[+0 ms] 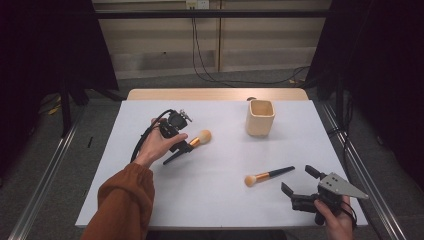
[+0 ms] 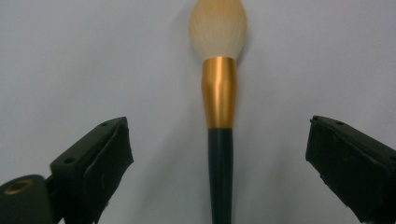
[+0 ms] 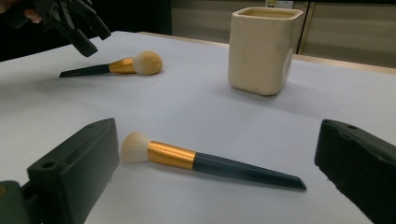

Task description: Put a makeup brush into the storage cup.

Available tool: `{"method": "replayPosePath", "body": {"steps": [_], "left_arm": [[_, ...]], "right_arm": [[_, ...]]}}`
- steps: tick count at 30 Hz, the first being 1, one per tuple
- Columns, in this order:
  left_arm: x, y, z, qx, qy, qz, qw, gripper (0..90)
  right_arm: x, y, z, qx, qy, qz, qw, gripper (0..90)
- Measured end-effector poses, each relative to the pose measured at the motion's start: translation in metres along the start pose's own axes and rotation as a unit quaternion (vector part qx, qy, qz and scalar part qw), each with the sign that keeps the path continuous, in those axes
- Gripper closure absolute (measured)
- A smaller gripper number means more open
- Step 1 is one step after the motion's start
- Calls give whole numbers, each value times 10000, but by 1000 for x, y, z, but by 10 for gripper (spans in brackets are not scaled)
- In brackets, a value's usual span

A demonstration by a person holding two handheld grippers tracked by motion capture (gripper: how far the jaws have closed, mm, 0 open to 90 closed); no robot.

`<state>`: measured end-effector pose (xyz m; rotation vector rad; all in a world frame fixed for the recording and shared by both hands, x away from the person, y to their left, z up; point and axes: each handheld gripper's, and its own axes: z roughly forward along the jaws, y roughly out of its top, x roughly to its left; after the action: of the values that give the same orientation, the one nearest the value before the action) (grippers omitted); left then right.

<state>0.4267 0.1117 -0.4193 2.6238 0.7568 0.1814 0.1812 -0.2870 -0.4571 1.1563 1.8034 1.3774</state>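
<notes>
**White Table Surface: Two Brushes Lying Flat, Both Grippers Open**

White covering spans the table, with a strip of bare wood showing along its far edge. Two makeup brushes lie flat on it, well apart from each other.

Left gripper: held in the person's left hand, positioned over the left-centre area of the table. Its jaws stand wide apart and grip nothing. In the left gripper view, the first brush lies on the surface midway between the two jaws, touching neither. The dark handle points toward the gripper; the gold ferrule and pale bristle head point away. In the high view, the bristle head of this brush projects to the right of the gripper.

Right gripper: held in the person's right hand near the front right corner of the table. Its jaws are also spread wide and hold nothing. The second brush lies just ahead of this gripper, bristles to the left and tapered dark handle to the right. In the right gripper view it lies crosswise between the jaws, clear of both.

Cream cup: square-sided, upright, standing toward the far right of the table, apart from both brushes.
</notes>
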Motion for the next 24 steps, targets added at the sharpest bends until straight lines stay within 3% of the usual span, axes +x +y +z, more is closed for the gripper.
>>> {"method": "replayPosePath", "body": {"steps": [4, 6, 9, 11, 13, 18, 24], "left_arm": [[3, -1, 9, 185, -181, -170, 9995, 68], [4, -1, 15, 364, -42, -170, 9992, 65], [6, -1, 21, 486, -25, -150, 9987, 66], [6, 0, 22, 606, 142, -237, 9978, 61], [7, 0, 23, 709, -12, -205, 9973, 62], [7, 1, 26, 856, -30, -149, 9962, 76], [8, 7, 34, 1055, -99, -61, 9944, 181]], "right_arm": [[0, 0, -1, 9, -2, 15, 10000, 0], [0, 0, 0, 20, 9, 9, 10000, 0], [0, -1, 1, 55, 31, -20, 10000, 0], [0, 0, 1, 47, 23, 0, 10000, 0], [-1, 0, 0, 41, 13, 3, 10000, 0], [-1, 0, 1, 55, 15, 3, 10000, 0], [-1, -1, 1, 68, 16, 16, 10000, 0]]}}
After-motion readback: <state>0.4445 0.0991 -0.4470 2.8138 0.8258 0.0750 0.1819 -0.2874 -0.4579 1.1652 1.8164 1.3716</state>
